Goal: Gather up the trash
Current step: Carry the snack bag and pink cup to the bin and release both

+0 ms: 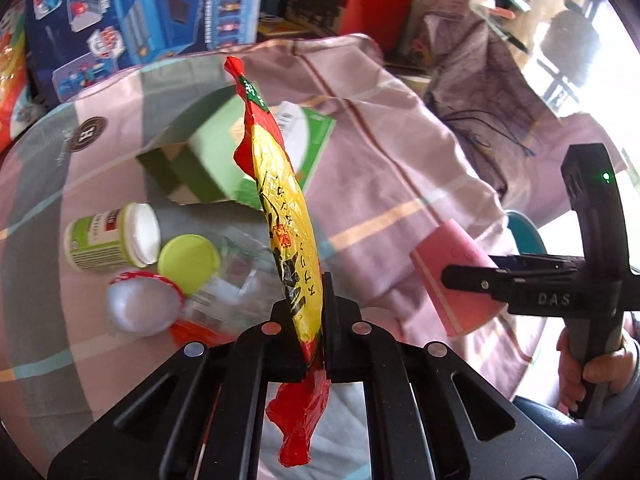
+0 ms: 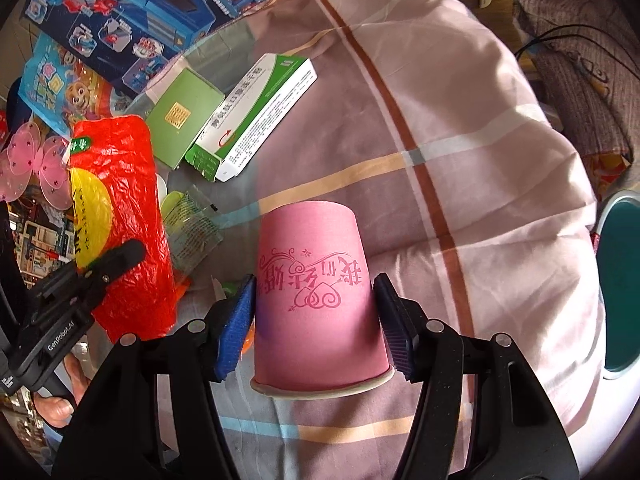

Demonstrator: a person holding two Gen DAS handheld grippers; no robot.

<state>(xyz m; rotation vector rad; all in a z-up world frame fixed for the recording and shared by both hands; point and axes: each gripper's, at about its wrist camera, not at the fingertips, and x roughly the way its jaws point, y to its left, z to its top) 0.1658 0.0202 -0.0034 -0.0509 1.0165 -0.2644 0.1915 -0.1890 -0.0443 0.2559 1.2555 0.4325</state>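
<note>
Across the checked sheet (image 2: pixel 460 128) lie two boxes, one bottle (image 1: pixel 108 242) and two loose lids, while the left gripper (image 1: pixel 306 320) pinches one red-and-yellow wrapper (image 1: pixel 280 200) at centre and the right gripper (image 2: pixel 316 320) clamps one pink cup (image 2: pixel 316 292) at lower centre.

One pink cup (image 2: pixel 316 292), one red wrapper (image 1: pixel 288 216), two boxes, one small bottle (image 1: pixel 108 242) and two round lids are seen.
</note>
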